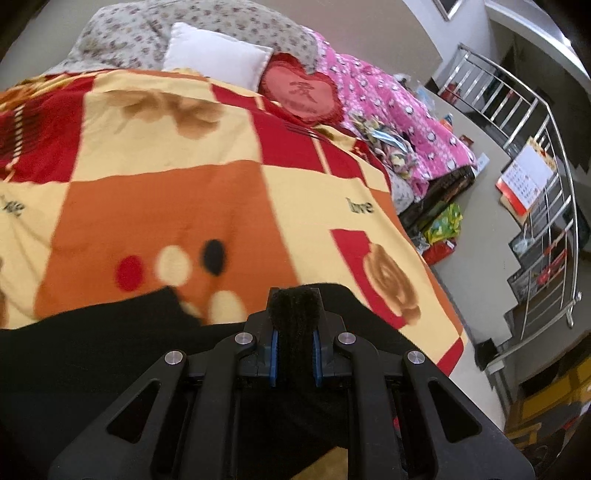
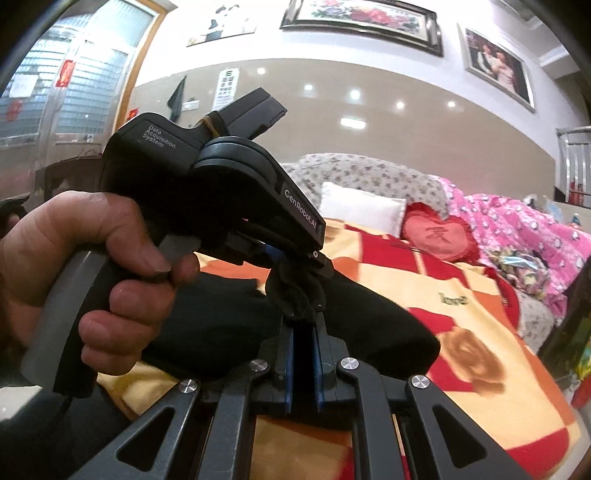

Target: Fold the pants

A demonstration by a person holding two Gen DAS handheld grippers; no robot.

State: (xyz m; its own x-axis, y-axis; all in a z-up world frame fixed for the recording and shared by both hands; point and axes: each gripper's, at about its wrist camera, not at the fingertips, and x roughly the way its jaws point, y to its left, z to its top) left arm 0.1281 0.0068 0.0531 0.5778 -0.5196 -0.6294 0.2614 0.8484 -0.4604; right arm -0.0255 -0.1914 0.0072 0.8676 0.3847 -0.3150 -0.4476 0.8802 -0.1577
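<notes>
**Both grippers clamped on black pants above the patchwork blanket**

Over the near edge of the patchwork blanket [image 1: 166, 192], the black pants [image 1: 92, 354] lie with one end spread flat and the other gathered up into both grippers. The left gripper [image 1: 294, 302] has its jaws drawn nearly together on a fuzzy bunch of the black fabric, which stands up between the blue pads. The right gripper [image 2: 303, 325] is likewise almost closed, pinching a fold of the same pants just below the left gripper's tips.

Beyond the pants the blanket runs bare and flat toward the far end, giving wide open room up to the white pillow [image 1: 218, 55] and the red heart cushion [image 1: 301, 94], which sit side by side at the blanket's far edge. Behind them lies a grey floral quilt [image 1: 147, 33]. Along the blanket's right edge a pink quilt [image 1: 399, 110] is heaped, and past it the floor drops away to a steel railing [image 1: 535, 155].

Only the left wrist view shows the floor, the railing and the clutter under the blanket's right edge. Only the right wrist view shows the person's hand [image 2: 85, 266] wrapped round the left gripper's handle, and the wall above the blanket with its framed pictures [image 2: 364, 20].

Counted: two grippers, one pair of pants, one white pillow, one heart cushion, two quilts, one hand in sight.
</notes>
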